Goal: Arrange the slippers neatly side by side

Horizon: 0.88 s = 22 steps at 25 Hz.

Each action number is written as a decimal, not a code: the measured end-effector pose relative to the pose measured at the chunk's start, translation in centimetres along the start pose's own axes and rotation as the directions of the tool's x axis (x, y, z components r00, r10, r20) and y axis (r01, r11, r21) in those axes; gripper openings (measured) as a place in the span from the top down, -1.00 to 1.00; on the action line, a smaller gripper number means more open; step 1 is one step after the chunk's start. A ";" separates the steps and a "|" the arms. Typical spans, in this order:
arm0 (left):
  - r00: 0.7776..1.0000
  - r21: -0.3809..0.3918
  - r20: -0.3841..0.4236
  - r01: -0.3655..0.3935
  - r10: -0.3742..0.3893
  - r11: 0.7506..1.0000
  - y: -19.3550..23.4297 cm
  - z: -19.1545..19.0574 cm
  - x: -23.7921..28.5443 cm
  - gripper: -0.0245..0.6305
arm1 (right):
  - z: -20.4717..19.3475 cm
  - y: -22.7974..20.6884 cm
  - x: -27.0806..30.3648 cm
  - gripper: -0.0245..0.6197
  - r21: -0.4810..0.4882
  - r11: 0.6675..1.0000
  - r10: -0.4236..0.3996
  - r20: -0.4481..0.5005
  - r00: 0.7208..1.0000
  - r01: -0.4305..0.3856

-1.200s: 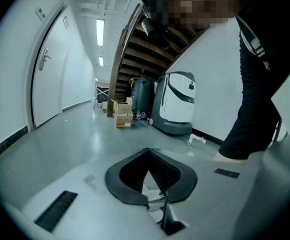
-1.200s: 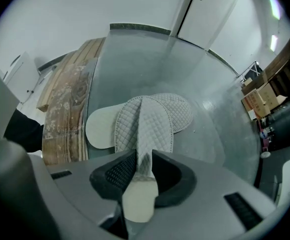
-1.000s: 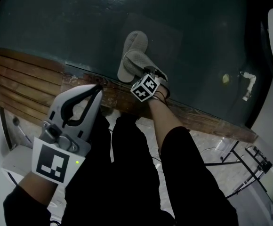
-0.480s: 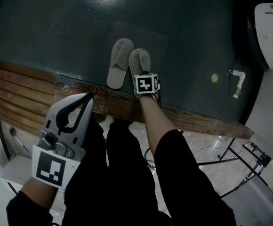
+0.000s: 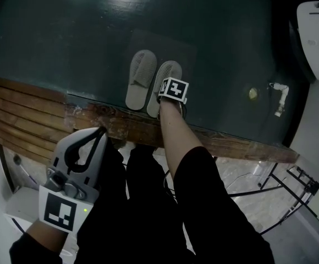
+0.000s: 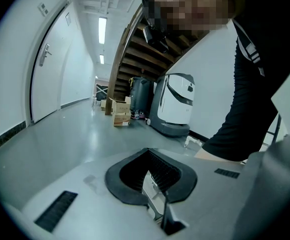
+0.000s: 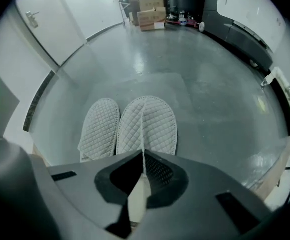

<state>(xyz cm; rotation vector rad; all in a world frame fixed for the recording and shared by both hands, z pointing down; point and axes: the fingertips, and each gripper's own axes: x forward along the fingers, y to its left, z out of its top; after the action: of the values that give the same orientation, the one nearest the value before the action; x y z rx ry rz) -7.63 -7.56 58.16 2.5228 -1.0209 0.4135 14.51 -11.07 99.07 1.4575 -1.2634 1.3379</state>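
Note:
Two grey quilted slippers lie parallel on the dark green floor, toes pointing away from me. The left slipper lies free. The right slipper lies close beside it, almost touching. My right gripper points straight down over the right slipper's heel end, shut on a thin edge of its fabric that runs up between the jaws. My left gripper hangs near my left leg, away from the slippers, shut and holding nothing.
A worn wooden step runs across just below the slippers. A white machine stands at the far right, with a small white fitting on the floor near it. The left gripper view shows a corridor with cardboard boxes.
The right gripper rolled and swung the right slipper from lying askew over the left one to lying straight beside it. The left gripper stayed where it was.

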 end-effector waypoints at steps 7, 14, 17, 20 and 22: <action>1.000 -0.020 0.009 0.014 -0.014 1.000 -0.5 -0.9 -0.7 0.93 | 0.9 0.8 1.4 0.79 0.010 0.998 0.057 0.035 0.998 -0.057; 0.999 -0.021 0.020 0.025 -0.025 0.999 -1.6 -0.2 -1.6 0.93 | 1.1 2.1 -0.4 0.11 0.061 0.982 0.172 0.082 0.982 -0.177; 0.999 -0.016 0.036 0.035 -0.034 0.999 -3.1 1.6 -2.4 0.93 | -1.0 1.9 -4.3 0.11 0.065 0.980 0.182 0.083 0.980 -0.188; 0.996 0.004 0.064 0.057 -0.057 0.998 -5.0 4.8 -3.9 0.93 | -4.7 1.3 -9.7 0.11 0.050 0.980 0.187 0.062 0.980 -0.190; 0.994 0.024 0.085 0.063 -0.065 0.998 -6.1 7.6 -5.7 0.93 | -7.0 1.7 -14.4 0.11 0.037 0.976 0.213 0.060 0.975 -0.216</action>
<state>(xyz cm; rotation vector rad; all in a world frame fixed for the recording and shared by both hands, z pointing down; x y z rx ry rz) -6.29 -3.64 47.69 2.6045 -0.9689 0.3011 12.00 -2.32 85.76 1.4275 -1.4702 1.4821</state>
